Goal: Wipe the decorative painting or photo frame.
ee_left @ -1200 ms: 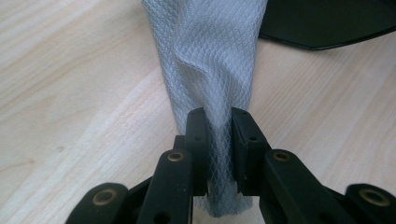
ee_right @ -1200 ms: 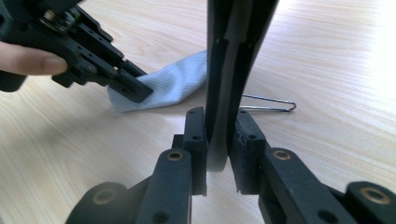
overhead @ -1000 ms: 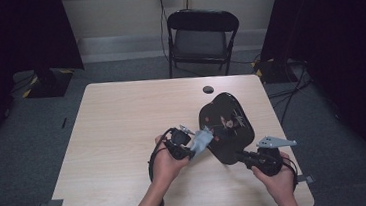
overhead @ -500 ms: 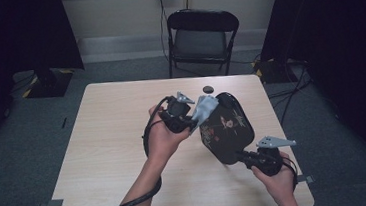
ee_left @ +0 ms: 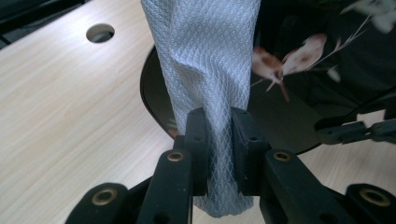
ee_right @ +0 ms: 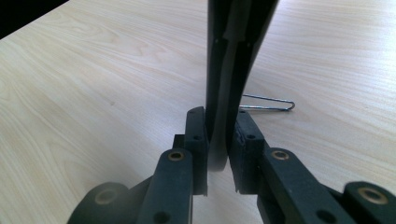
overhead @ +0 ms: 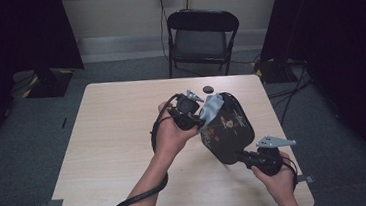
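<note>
A black lacquer tray (overhead: 229, 131) with painted flowers stands tilted up on edge above the wooden table (overhead: 114, 139). My right gripper (overhead: 243, 156) is shut on the tray's lower rim; in the right gripper view the jaws (ee_right: 219, 135) pinch the thin black tray edge (ee_right: 229, 56). My left gripper (overhead: 199, 115) is shut on a pale grey woven cloth (overhead: 211, 108), which lies against the tray's upper left part. In the left gripper view the cloth (ee_left: 205, 70) rises from between the pads (ee_left: 219, 135), with the tray's flowered face (ee_left: 289, 116) behind it.
A round cable hole (overhead: 208, 89) sits near the table's far edge, close behind the tray. A thin bent wire (ee_right: 266, 105) lies on the table behind the tray's rim. A black folding chair (overhead: 200, 36) stands beyond the table.
My left hand has risen and moved away from me with the cloth, from the tray's near left side to its upper part. The tray now stands more upright. The right hand stayed put.
</note>
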